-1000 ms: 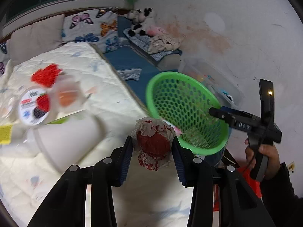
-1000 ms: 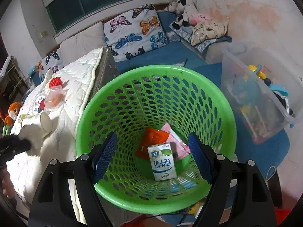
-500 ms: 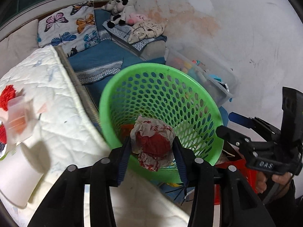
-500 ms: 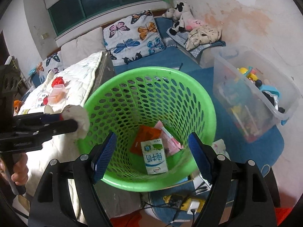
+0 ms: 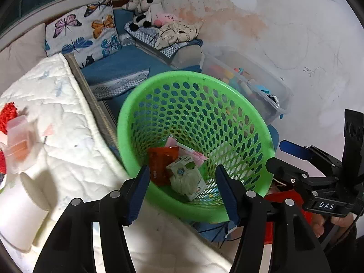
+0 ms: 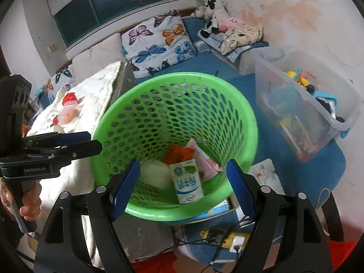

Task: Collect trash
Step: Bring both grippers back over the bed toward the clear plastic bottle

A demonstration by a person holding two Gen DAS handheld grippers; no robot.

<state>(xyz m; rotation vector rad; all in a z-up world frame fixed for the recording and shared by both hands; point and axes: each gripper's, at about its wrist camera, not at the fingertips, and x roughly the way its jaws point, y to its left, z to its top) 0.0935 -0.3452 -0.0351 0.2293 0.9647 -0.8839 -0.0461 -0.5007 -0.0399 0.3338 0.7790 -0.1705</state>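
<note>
— Where's the trash?
— A milk carton (image 6: pixel 188 183), red wrapper (image 5: pixel 160 163) and pale wad (image 6: pixel 154 174) lie in the green basket (image 5: pixel 250 122) beside the mattress (image 5: pixel 68 122).
— The claws?
— The left gripper (image 5: pixel 183 193) is opening, empty; the right gripper (image 6: pixel 183 186) stands spread, empty.

"DAS" on the right gripper (image 5: pixel 282 159) body at lower right, "GenRobot.AI" on the left gripper (image 6: pixel 91 141) body at left, milk carton (image 6: pixel 187 182) with Chinese print, unreadable

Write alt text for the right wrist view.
A green perforated basket sits beside a white quilted mattress, holding a milk carton, red and pink wrappers and a blurred white wad. The right gripper frames it, open; the left gripper reaches in from the left.
</note>
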